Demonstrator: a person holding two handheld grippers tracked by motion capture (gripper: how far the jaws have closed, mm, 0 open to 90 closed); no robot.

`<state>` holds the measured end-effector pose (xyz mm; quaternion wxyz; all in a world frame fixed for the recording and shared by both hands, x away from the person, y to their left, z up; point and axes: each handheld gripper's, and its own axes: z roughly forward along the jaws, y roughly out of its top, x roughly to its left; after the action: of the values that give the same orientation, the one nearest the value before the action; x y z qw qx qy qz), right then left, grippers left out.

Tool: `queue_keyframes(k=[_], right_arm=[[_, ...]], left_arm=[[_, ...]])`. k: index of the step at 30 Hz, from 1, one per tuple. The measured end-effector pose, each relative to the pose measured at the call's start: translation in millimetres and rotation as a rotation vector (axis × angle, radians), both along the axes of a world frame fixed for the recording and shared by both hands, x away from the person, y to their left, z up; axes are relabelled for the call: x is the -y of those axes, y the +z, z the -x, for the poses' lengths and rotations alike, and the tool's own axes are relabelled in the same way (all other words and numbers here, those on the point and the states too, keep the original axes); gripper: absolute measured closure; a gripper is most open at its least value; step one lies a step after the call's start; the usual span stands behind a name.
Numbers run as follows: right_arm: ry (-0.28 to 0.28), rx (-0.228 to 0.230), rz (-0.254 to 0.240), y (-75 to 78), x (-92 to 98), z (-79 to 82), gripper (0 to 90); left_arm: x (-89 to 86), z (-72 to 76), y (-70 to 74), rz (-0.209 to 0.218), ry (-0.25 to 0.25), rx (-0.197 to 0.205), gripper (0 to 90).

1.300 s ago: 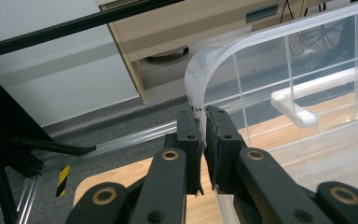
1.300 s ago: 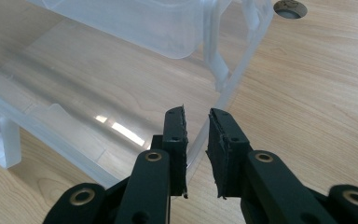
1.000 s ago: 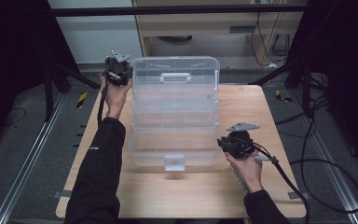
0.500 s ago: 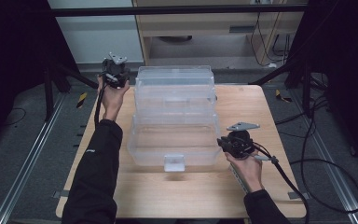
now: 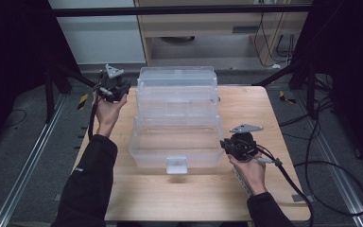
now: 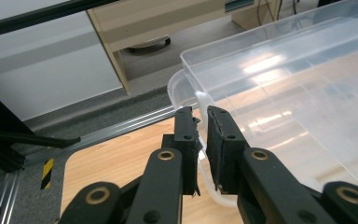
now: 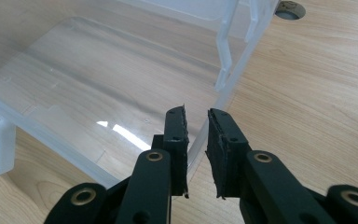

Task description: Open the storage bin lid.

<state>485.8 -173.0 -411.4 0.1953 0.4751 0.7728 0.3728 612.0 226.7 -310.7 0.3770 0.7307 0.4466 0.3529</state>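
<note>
A clear plastic tiered storage box (image 5: 177, 137) stands folded out on the wooden table (image 5: 250, 109), its upper trays (image 5: 177, 90) stepped back toward the far edge. My left gripper (image 5: 125, 92) is at the box's far left corner. In the left gripper view the corner rim (image 6: 186, 84) runs between the jaws of the left gripper (image 6: 203, 116), which have just been opening and stand a sliver apart. My right gripper (image 5: 223, 144) is at the base's right wall. In the right gripper view the right gripper (image 7: 196, 119) is shut on that thin wall (image 7: 223, 79).
A white front latch (image 5: 176, 165) juts from the box toward me. A round cable hole (image 7: 289, 9) lies in the tabletop to the right. Behind the table stand a wooden cabinet (image 5: 208, 23) and dark frame bars; cables (image 5: 321, 189) trail on the floor at the right.
The box's raised top section has swung down and back, so the tiers now lie stepped out. My left hand moved toward the far edge with it. The right hand kept still.
</note>
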Motion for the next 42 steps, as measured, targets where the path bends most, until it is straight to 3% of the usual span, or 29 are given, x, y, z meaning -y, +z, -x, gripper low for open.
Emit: queue_keyframes(k=[7,12,20,25,31,34,42], right_arm=[[0.000,0.000,0.001,0.1,0.0,-0.1,77.9],[0.003,0.001,0.004,0.1,0.2,-0.1,77.9],[0.003,0.001,0.004,0.1,0.2,-0.1,77.9],[0.005,0.002,0.005,0.1,0.3,-0.2,77.8],[0.004,0.002,0.005,0.1,0.3,-0.2,77.8],[0.003,0.001,0.004,0.1,0.2,-0.3,77.8],[0.004,0.001,0.002,0.0,0.2,-0.3,77.8]], left_arm=[[-3.1,32.3,-4.3,0.040,-0.037,0.001,78.5],[-3.4,52.8,-12.1,0.008,-0.061,0.001,77.9],[-8.1,77.8,-16.7,0.027,-0.087,-0.012,76.8],[-10.6,94.1,-27.7,0.043,-0.103,-0.031,75.1],[-16.3,109.5,-49.4,0.033,-0.103,-0.055,72.9],[-17.5,115.8,-58.6,0.048,-0.096,-0.076,71.8],[-15.7,119.5,-76.2,0.051,-0.101,-0.099,66.7]])
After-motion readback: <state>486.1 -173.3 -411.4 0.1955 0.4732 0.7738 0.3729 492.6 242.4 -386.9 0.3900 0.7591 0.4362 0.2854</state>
